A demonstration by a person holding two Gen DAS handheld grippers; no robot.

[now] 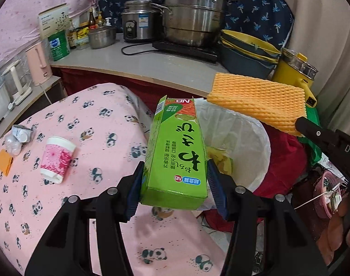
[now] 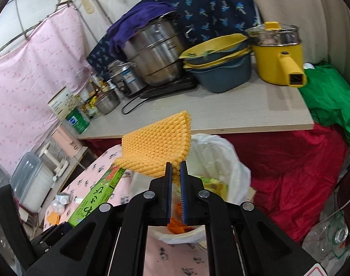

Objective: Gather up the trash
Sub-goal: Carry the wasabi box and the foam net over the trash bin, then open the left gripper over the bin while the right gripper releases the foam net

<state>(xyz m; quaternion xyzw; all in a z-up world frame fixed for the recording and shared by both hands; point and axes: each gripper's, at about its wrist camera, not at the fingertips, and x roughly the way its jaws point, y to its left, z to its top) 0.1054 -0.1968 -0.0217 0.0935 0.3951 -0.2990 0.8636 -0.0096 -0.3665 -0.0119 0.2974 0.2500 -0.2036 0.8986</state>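
Observation:
My left gripper [image 1: 175, 170] is shut on a green cracker box [image 1: 175, 154], held upright at the near rim of a bin lined with a white bag [image 1: 241, 138]. My right gripper [image 2: 176, 168] is shut on an orange foam net [image 2: 156, 145] and holds it above the white-bagged bin [image 2: 218, 158]; the net also shows in the left wrist view [image 1: 258, 101]. The box shows at lower left in the right wrist view [image 2: 94, 202]. A pink paper cup [image 1: 56, 161] lies on the panda-print cloth [image 1: 87, 195], with crumpled white trash [image 1: 16, 138] and an orange scrap [image 1: 3, 162] further left.
A counter [image 1: 140, 64] behind the bin holds steel pots [image 1: 193, 20], a rice cooker [image 1: 138, 23], stacked yellow-blue basins [image 1: 246, 53] and a yellow electric pot [image 1: 294, 73]. Red cloth [image 2: 290, 172] and a green bag [image 2: 331, 101] lie right of the bin.

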